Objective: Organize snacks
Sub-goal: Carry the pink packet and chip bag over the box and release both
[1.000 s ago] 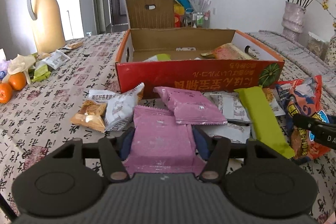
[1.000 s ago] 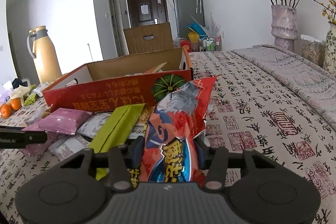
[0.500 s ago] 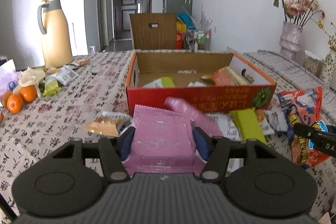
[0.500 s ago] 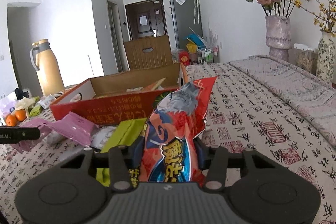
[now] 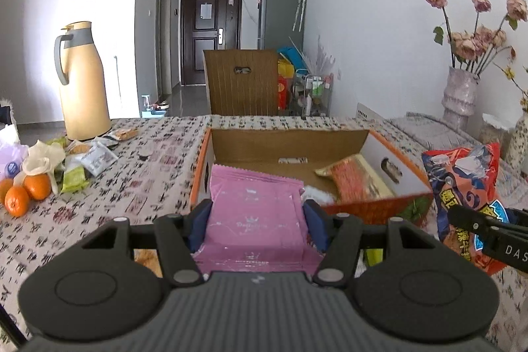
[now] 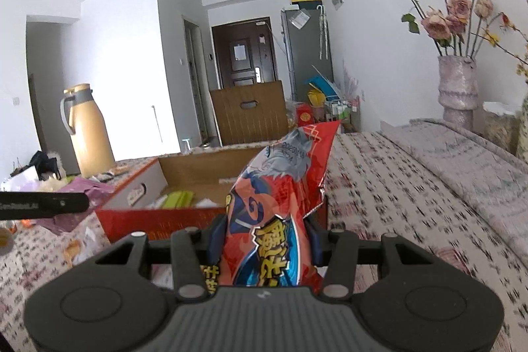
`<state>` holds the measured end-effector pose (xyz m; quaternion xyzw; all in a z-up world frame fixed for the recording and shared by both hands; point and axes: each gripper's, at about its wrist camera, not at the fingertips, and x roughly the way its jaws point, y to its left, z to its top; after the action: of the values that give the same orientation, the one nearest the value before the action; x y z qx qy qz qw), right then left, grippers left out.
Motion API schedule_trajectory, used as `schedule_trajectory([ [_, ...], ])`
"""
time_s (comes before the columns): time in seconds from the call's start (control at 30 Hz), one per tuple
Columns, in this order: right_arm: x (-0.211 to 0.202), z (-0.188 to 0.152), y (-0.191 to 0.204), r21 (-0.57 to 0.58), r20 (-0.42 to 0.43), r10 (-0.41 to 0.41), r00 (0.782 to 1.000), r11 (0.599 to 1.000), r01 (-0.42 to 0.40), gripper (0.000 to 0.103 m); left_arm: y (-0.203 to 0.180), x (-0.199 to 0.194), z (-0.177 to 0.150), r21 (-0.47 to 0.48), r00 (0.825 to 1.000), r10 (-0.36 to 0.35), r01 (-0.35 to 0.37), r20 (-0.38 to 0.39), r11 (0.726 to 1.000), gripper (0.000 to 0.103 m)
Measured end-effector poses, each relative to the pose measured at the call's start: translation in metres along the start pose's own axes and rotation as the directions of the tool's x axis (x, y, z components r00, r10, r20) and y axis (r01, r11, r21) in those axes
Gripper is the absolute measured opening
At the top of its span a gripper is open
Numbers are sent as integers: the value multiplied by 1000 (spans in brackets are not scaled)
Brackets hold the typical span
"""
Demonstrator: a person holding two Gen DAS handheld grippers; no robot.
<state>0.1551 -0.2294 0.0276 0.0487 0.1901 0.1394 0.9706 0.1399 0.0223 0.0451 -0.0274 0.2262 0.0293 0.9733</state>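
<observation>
My left gripper (image 5: 256, 225) is shut on a flat pink snack packet (image 5: 255, 210), held up in front of the near wall of the red cardboard box (image 5: 369, 211). The box stands open and holds an orange-gold packet (image 5: 354, 182) and other snacks. My right gripper (image 6: 264, 233) is shut on a red and blue crisp bag (image 6: 280, 203), lifted above the table beside the box (image 6: 158, 220). From the left wrist view the crisp bag (image 5: 462, 187) and the right gripper's finger (image 5: 488, 231) hang to the box's right. The left gripper's finger (image 6: 43, 205) with the pink packet (image 6: 82, 190) shows at the right wrist view's left edge.
A tan thermos jug (image 5: 84, 81) stands at the back left. Oranges (image 5: 26, 192) and loose snack packets (image 5: 95, 154) lie on the patterned tablecloth (image 5: 138, 183) at the left. A vase of flowers (image 6: 457, 88) stands at the back right. More packets (image 6: 76, 248) lie below the box.
Both grippers have risen from the table with their packets. The heap of snacks in front of the box has dropped out of sight, and the box's inside now shows.
</observation>
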Motion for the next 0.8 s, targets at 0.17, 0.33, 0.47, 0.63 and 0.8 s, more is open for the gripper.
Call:
schedule_trajectory([
  [0.17,22,20,5,-3,17,21,1000,1000,-20,48,-3,16,17,-5,1000,5,-5,15,1000,61],
  [0.33,49,41,11,-21,26,34,999,999,-34,48,-6,35,33,7,1000,20,-21,24,1000,61],
  [0.47,70,55,15,-26,25,39,999,999,-39,48,-8,53,46,11,999,32,-32,22,999,61],
  [0.63,100,66,16,-14,7,38,999,999,-37,48,-9,78,56,2,999,47,-48,8,999,61],
  [0.8,133,68,15,-1,-30,35,999,999,-35,48,-11,105,58,-18,998,60,-61,-15,998,61],
])
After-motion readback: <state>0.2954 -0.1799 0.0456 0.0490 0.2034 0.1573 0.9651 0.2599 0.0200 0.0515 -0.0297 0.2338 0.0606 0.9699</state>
